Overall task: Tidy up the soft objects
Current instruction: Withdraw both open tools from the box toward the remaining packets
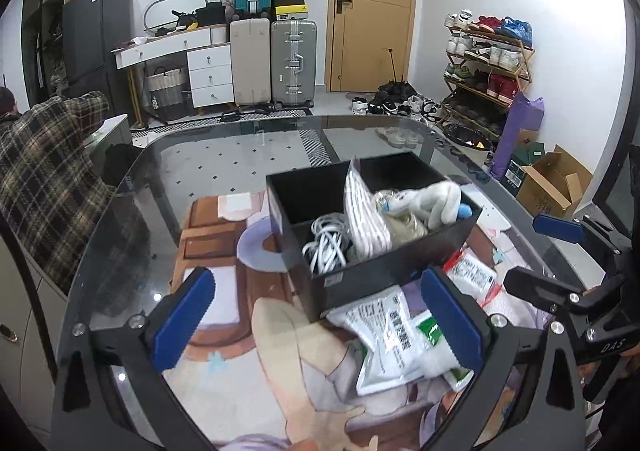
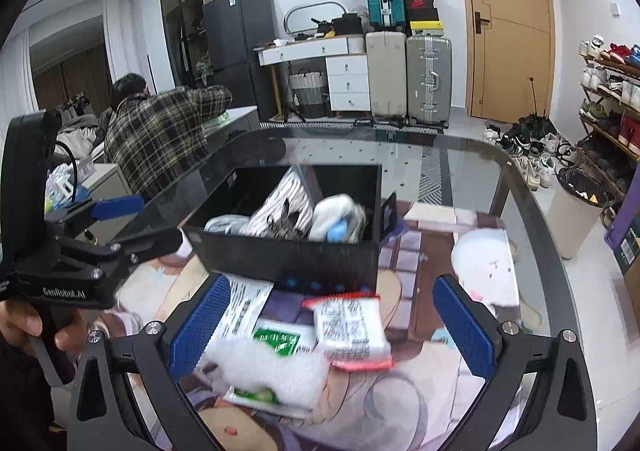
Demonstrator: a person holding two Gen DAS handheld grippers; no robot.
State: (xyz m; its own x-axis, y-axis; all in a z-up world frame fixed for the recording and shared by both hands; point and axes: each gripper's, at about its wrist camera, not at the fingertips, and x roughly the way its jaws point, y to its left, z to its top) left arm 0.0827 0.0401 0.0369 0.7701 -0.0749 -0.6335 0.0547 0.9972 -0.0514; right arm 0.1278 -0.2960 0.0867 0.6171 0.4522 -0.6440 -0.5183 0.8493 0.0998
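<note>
The left gripper (image 1: 320, 315), jaws released, hovers over sealed packets (image 1: 394, 339) at the glass worktop's (image 1: 224, 155) near edge, before a black box (image 1: 372, 239) of soft items; the right gripper (image 2: 332, 327) gapes likewise.

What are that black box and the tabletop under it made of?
The black box looks like matte cardboard or thin plastic, hard to tell: flat dull walls with a small label. The tabletop looks like glossy tinted glass, since the tiled floor shows through it.
</note>
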